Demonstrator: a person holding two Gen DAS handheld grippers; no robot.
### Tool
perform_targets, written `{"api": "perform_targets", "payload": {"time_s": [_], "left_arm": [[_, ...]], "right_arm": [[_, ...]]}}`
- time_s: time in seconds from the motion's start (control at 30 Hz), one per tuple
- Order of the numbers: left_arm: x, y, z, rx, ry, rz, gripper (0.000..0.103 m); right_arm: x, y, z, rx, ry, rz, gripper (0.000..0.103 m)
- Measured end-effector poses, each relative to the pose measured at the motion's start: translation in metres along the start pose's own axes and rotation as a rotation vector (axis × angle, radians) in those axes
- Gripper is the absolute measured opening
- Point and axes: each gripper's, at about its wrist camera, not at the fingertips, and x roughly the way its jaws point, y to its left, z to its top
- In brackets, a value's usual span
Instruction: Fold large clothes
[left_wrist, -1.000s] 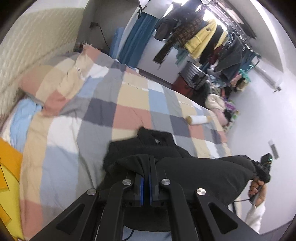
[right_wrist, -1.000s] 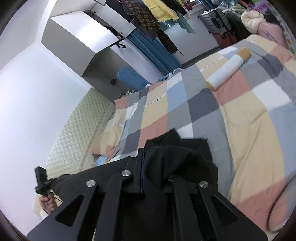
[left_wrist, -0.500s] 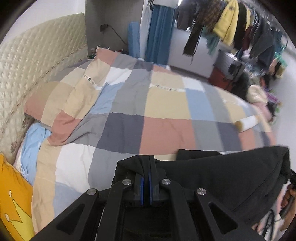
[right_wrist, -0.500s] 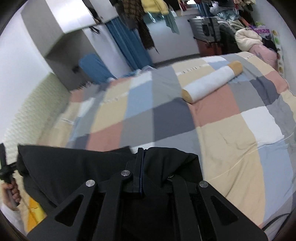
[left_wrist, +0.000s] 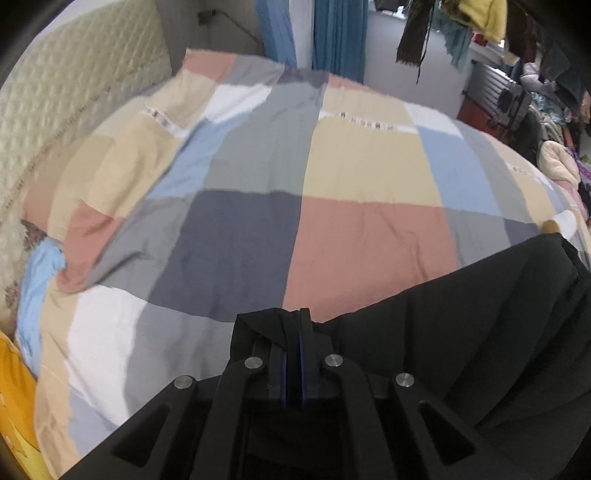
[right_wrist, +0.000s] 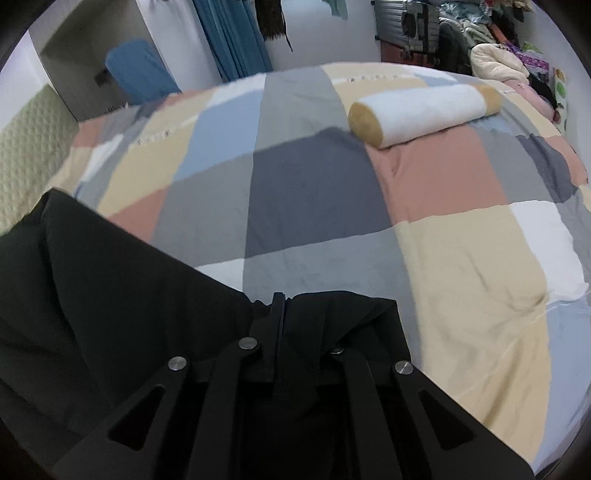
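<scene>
A large black garment hangs stretched between my two grippers above the near edge of the bed. My left gripper is shut on one corner of it, with cloth pinched between the blue pads. My right gripper is shut on the other corner; the black garment spreads out to the left in that view and drapes over the right finger. The lower part of the garment is hidden below both grippers.
The bed is covered by a patchwork quilt of grey, blue, beige and pink squares. A white and tan bolster lies on it at the far right. A quilted headboard, a yellow pillow, blue curtains and hanging clothes surround it.
Both grippers have swung to face the bed more squarely and lifted the black garment off the quilt. It now hangs taut between them. The other hand has dropped out of each view.
</scene>
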Motion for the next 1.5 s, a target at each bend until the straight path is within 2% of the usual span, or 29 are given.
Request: {"api": "perform_targets", "payload": {"time_s": [0.17,0.33,0.43,0.57,0.63,0.67,0.7,0.73,0.77,0.83,0.9,0.97,1.03,1.2,1.27,1.4,1.5], "left_arm": [[0.020,-0.003,-0.018,-0.017,0.023,-0.022,0.006],[0.011,0.008,-0.033,-0.055,-0.004,-0.064,0.006],[-0.011,0.014,-0.044,-0.046,-0.048,-0.108,0.006],[-0.047,0.030,-0.057,-0.061,-0.078,-0.191,0.008],[-0.071,0.037,-0.064,-0.066,-0.082,-0.228,0.018],[-0.082,0.040,-0.068,-0.063,-0.079,-0.239,0.034],[-0.091,0.042,-0.071,-0.058,-0.073,-0.258,0.044],[-0.105,0.045,-0.076,-0.051,-0.067,-0.279,0.058],[-0.120,0.050,-0.082,-0.050,-0.079,-0.290,0.062],[-0.142,0.061,-0.090,-0.064,-0.095,-0.316,0.063],[-0.168,0.068,-0.099,-0.063,-0.131,-0.331,0.063],[-0.191,0.067,-0.106,-0.039,-0.189,-0.314,0.063],[-0.214,0.059,-0.113,-0.017,-0.250,-0.310,0.063],[-0.235,0.016,-0.122,0.039,-0.325,-0.320,0.063],[-0.236,-0.004,-0.124,0.073,-0.353,-0.318,0.063],[-0.216,-0.048,-0.134,0.121,-0.397,-0.329,0.063],[-0.185,-0.074,-0.140,0.158,-0.399,-0.315,0.063]], "right_arm": [[0.022,0.010,-0.003,-0.040,0.012,-0.035,0.004],[0.016,0.020,-0.009,-0.085,-0.001,-0.067,0.004],[0.004,0.014,-0.016,-0.053,-0.019,-0.026,0.005],[-0.031,0.004,-0.032,0.001,-0.064,0.015,0.010],[-0.050,0.001,-0.039,0.013,-0.070,0.024,0.013],[-0.061,-0.001,-0.042,0.018,-0.068,0.031,0.017],[-0.071,-0.002,-0.045,0.021,-0.065,0.035,0.020],[-0.079,-0.003,-0.046,0.022,-0.065,0.039,0.030],[-0.092,-0.004,-0.049,0.024,-0.068,0.050,0.047],[-0.115,-0.009,-0.054,0.039,-0.095,0.077,0.068],[-0.139,-0.013,-0.060,0.045,-0.132,0.106,0.068],[-0.163,-0.010,-0.065,0.030,-0.163,0.116,0.068],[-0.182,-0.003,-0.069,0.018,-0.197,0.130,0.068],[-0.207,0.033,-0.077,-0.039,-0.256,0.153,0.068],[-0.210,0.050,-0.082,-0.056,-0.290,0.155,0.075],[-0.198,0.082,-0.094,-0.079,-0.326,0.205,0.076],[-0.169,0.108,-0.102,-0.114,-0.318,0.206,0.076]]}}
